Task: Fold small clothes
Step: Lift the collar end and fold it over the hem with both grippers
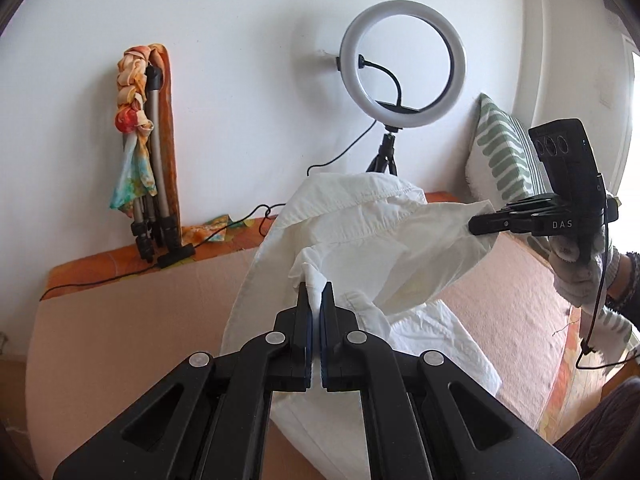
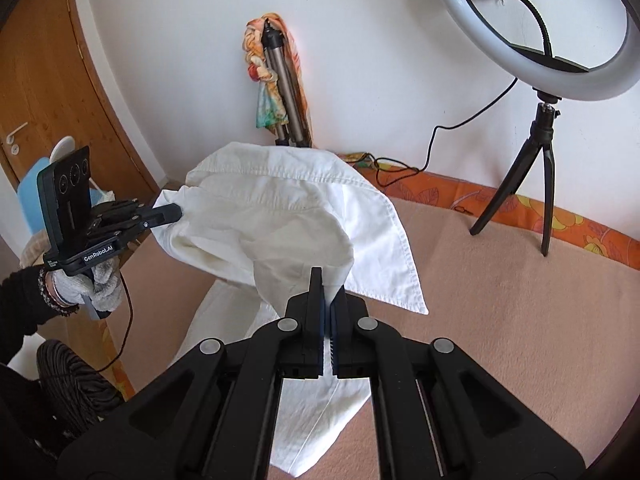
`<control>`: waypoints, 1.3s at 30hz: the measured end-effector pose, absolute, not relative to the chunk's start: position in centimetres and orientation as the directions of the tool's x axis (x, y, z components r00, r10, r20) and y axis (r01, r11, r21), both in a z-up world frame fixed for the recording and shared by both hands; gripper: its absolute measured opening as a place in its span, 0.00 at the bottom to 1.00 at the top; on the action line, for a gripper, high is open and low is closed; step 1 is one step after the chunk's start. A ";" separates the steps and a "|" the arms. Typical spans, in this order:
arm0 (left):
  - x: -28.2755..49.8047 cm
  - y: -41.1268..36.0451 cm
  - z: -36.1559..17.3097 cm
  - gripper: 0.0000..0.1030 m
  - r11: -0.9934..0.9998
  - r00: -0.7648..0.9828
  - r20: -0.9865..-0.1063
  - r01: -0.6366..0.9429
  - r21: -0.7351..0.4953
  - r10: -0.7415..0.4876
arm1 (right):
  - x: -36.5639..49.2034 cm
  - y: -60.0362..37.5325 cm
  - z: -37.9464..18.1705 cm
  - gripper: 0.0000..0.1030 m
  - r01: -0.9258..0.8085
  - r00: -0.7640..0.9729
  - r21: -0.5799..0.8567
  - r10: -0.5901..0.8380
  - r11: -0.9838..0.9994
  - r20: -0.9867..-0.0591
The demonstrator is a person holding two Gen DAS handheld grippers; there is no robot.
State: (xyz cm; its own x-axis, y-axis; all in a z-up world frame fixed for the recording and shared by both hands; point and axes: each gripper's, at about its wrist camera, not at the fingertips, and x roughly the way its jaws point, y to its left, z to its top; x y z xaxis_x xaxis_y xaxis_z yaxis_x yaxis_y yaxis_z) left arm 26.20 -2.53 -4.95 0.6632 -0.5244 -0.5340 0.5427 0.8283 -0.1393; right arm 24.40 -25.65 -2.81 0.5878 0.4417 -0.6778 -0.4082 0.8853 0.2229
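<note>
A white shirt (image 1: 352,224) hangs in the air over the pink-covered bed (image 1: 132,320), stretched between both grippers. My left gripper (image 1: 317,292) is shut on a pinched fold of its cloth. My right gripper (image 1: 478,226), held in a gloved hand, is shut on another edge at the right of the left wrist view. In the right wrist view the same white shirt (image 2: 280,208) drapes down, my right gripper (image 2: 326,284) pinches its cloth, and the left gripper (image 2: 176,212) clamps the far left edge. The shirt's lower part trails onto the bed.
A ring light on a small tripod (image 1: 402,64) stands on the bed by the wall, its cable (image 1: 224,232) running along the orange bed border. A folded tripod wrapped in a colourful scarf (image 1: 148,140) leans on the wall. A green-patterned pillow (image 1: 504,148) lies right. A wooden door (image 2: 52,92) is left.
</note>
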 end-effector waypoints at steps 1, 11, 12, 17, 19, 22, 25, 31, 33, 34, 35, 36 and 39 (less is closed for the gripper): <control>25.1 -2.5 -5.6 0.01 0.828 0.659 -0.543 0.546 -0.131 -0.521 | 23.2 -25.4 -3.6 0.03 -0.407 0.581 0.220 0.437 0.887 -0.687; 16.6 -4.7 -12.6 0.04 0.763 0.572 -0.697 0.644 0.055 -0.432 | 15.4 -23.2 -12.4 0.03 -0.405 0.480 0.081 0.287 0.911 -0.829; 15.8 -4.5 -12.6 0.04 0.755 0.569 -0.703 0.652 0.068 -0.427 | 14.7 -23.3 -12.1 0.04 -0.420 0.472 0.090 0.302 0.903 -0.828; 13.2 -1.5 -11.5 0.05 0.751 0.542 -0.726 0.659 0.055 -0.423 | 11.1 -25.7 -8.2 0.12 -0.471 0.461 0.192 0.426 0.861 -0.779; 12.6 -0.1 -10.7 0.05 0.768 0.553 -0.723 0.638 0.049 -0.414 | 9.7 -26.4 -6.9 0.14 -0.480 0.467 0.208 0.449 0.852 -0.762; 13.3 1.0 -8.7 0.05 0.807 0.591 -0.686 0.591 0.011 -0.423 | 10.0 -26.7 -5.8 0.14 -0.449 0.502 0.227 0.454 0.864 -0.736; 15.7 -0.1 -7.4 0.05 0.821 0.608 -0.647 0.569 -0.048 -0.459 | 12.6 -25.8 -5.7 0.14 -0.413 0.537 0.256 0.461 0.874 -0.706; 21.3 -4.4 -11.5 0.05 0.802 0.465 -0.750 0.580 -0.144 -0.470 | 18.6 -22.1 -10.6 0.14 -0.370 0.445 0.290 0.442 0.883 -0.779; 21.8 -5.0 -14.1 0.05 0.811 0.422 -0.802 0.572 -0.127 -0.423 | 19.1 -22.1 -13.0 0.14 -0.344 0.390 0.313 0.438 0.885 -0.810; 21.6 -5.1 -15.5 0.05 0.812 0.392 -0.824 0.569 -0.132 -0.409 | 18.9 -22.1 -14.2 0.14 -0.339 0.368 0.309 0.427 0.889 -0.826; 21.2 -5.2 -16.8 0.05 0.815 0.370 -0.845 0.566 -0.125 -0.387 | 18.5 -22.1 -15.1 0.14 -0.339 0.354 0.298 0.414 0.892 -0.839; 20.4 -5.4 -17.4 0.06 0.812 0.388 -0.838 0.575 -0.106 -0.384 | 18.0 -22.2 -16.1 0.14 -0.341 0.338 0.298 0.412 0.891 -0.846; 19.7 -4.9 -16.5 0.05 0.800 0.359 -0.845 0.586 -0.127 -0.397 | 17.3 -22.7 -16.1 0.14 -0.349 0.302 0.315 0.424 0.883 -0.854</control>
State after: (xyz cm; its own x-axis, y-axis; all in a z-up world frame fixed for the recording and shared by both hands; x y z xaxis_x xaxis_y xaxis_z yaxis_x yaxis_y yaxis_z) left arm 19.74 -4.90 -16.50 0.3587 -0.3967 -0.8450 0.5864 0.8001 -0.1266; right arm 17.26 -22.71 -16.11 0.3024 0.4241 -0.8536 -0.3487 0.8827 0.3150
